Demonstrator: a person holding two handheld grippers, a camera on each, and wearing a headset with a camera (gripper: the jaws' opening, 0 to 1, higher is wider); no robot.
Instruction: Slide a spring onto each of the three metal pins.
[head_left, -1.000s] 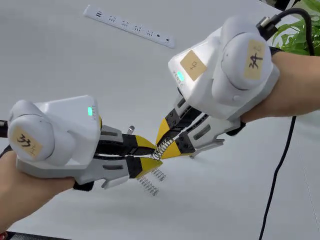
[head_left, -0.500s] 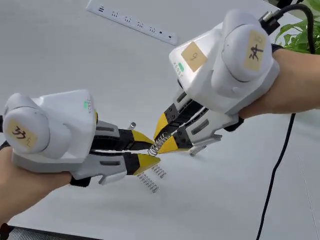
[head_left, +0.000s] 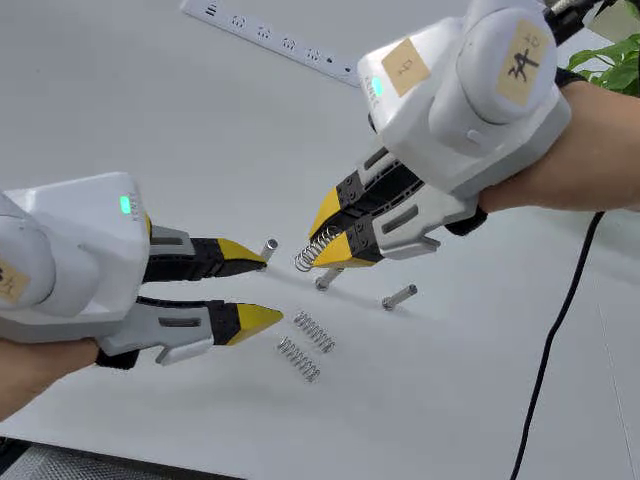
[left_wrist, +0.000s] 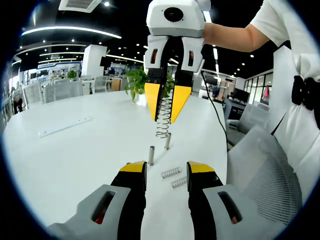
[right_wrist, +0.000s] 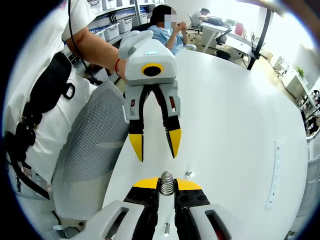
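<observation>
My right gripper (head_left: 322, 246) is shut on a spring (head_left: 312, 252) that sticks out past its yellow tips, hanging just above an upright metal pin (head_left: 323, 280). In the left gripper view that spring (left_wrist: 162, 120) dangles over the same pin (left_wrist: 167, 141). A second pin (head_left: 270, 245) stands by the upper jaw of my left gripper (head_left: 258, 288), which is open and holds nothing. A third pin (head_left: 398, 296) seems to lie on its side to the right. Two loose springs (head_left: 313, 332) (head_left: 298, 358) lie on the white table below the pins.
A white power strip (head_left: 275, 40) lies at the far edge of the table (head_left: 150, 120). A black cable (head_left: 560, 330) trails down the right side. A mesh chair (right_wrist: 85, 160) and a person stand beside the table; green plant leaves (head_left: 618, 55) are at top right.
My left gripper has opened and drawn back to the left, away from the spring. The right gripper keeps the spring and now sits slightly higher, over a pin.
</observation>
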